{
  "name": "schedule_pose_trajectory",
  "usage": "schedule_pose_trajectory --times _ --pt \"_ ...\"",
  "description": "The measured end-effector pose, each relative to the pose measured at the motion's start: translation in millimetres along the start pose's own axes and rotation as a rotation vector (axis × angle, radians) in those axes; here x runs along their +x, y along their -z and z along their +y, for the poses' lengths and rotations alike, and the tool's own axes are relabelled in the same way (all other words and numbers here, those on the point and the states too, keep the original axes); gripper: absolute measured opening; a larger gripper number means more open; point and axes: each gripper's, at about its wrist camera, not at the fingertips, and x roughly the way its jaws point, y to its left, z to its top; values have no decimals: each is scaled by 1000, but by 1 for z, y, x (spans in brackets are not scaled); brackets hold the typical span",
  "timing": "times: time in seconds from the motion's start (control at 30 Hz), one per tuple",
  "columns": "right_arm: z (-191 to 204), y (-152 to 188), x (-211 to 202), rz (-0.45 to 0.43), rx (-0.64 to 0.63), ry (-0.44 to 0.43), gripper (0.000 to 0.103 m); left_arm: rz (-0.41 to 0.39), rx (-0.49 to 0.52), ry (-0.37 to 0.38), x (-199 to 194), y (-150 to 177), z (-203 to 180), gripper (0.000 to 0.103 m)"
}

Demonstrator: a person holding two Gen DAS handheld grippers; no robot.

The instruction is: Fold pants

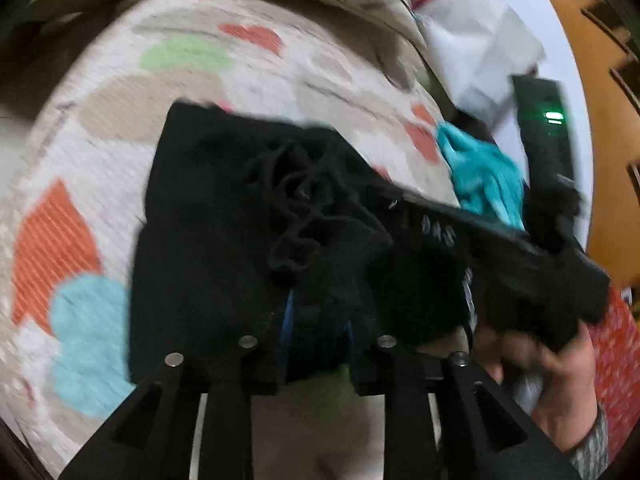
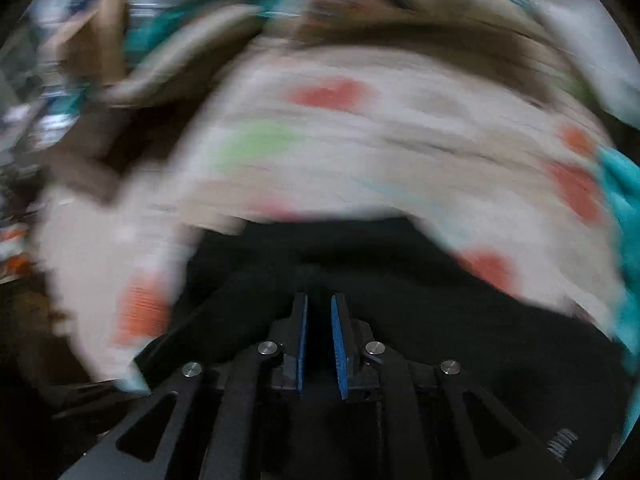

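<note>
Through the left wrist camera, we have the black pants [image 1: 240,216] bunched just ahead of our left gripper [image 1: 318,332], spread on the patterned blanket [image 1: 100,128] for folding; its blue-padded fingers pinch a fold of the fabric. Through the right wrist camera, our right gripper [image 2: 319,344] hovers over the pants, narrowly parted, holding nothing we can see
</note>
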Motion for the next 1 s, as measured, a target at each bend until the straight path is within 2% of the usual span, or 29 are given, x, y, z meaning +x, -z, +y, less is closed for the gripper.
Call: schedule_pose_trajectory --times 0.03,0.07,0.13,0.17,0.23,0.3,0.37,0.4,0.43,0.47,0.53,0.57,0.6,0.67,0.7,0.73,0.77,0.8,0.87,0.9,0.97,1.0 --pt "-16 5 -2 -6 39 58 31 7 18 21 -3 5 -3 38" --pt "-25 7 -5 -18 71 81 44 12 42 50 -9 10 -5 40" --pt "-45 10 -26 -102 169 82 45 18 91 116 -28 19 -6 42" --pt "-47 9 -39 -151 197 35 45 7 110 134 -40 21 -3 43" --pt "-38 5 -54 -205 190 -79 45 -32 129 119 -61 23 6 46" --pt "-7 -1 -62 -227 125 -300 45 -80 93 68 -76 19 24 50" --pt "22 -1 -60 -195 76 -443 45 -103 -14 39 -83 12 50 52" --pt "43 -1 -52 -148 41 -521 45 -99 -93 24 -83 9 67 52" --pt "54 0 -43 -111 20 -539 45 -99 -135 23 -84 7 79 52" --pt "63 1 -34 -75 0 -519 44 -104 -170 22 -84 6 88 52" --pt "69 4 -10 -8 -19 -358 44 -122 -183 -9 -88 5 98 52" --pt "60 6 0 6 18 -273 43 -128 -174 -18 -88 3 98 52" --pt "45 8 7 11 81 -233 42 -129 -163 -25 -86 1 99 52" --pt "18 14 9 -11 204 -187 38 -123 -147 -18 -79 -5 96 53" --pt "5 16 4 -35 261 -155 42 -118 -139 -13 -73 -9 94 53" --pt "-5 19 -5 -61 296 -41 46 -112 -132 -12 -67 -11 91 53" --pt "-10 18 -13 -87 296 2 47 -104 -127 -9 -60 -14 88 53" --pt "-10 12 -15 -100 288 -9 47 -93 -126 0 -50 -17 86 53" --pt "-3 1 -22 -108 233 -88 47 -78 -124 16 -35 -18 81 54" --pt "3 -2 -25 -108 205 -108 47 -81 -120 19 -30 -16 79 57" --pt "32 -21 -25 -99 77 -174 48 -100 -92 6 -27 -11 72 59" --pt "44 -28 -23 -86 37 -188 52 -101 -66 -7 -25 -9 67 58"
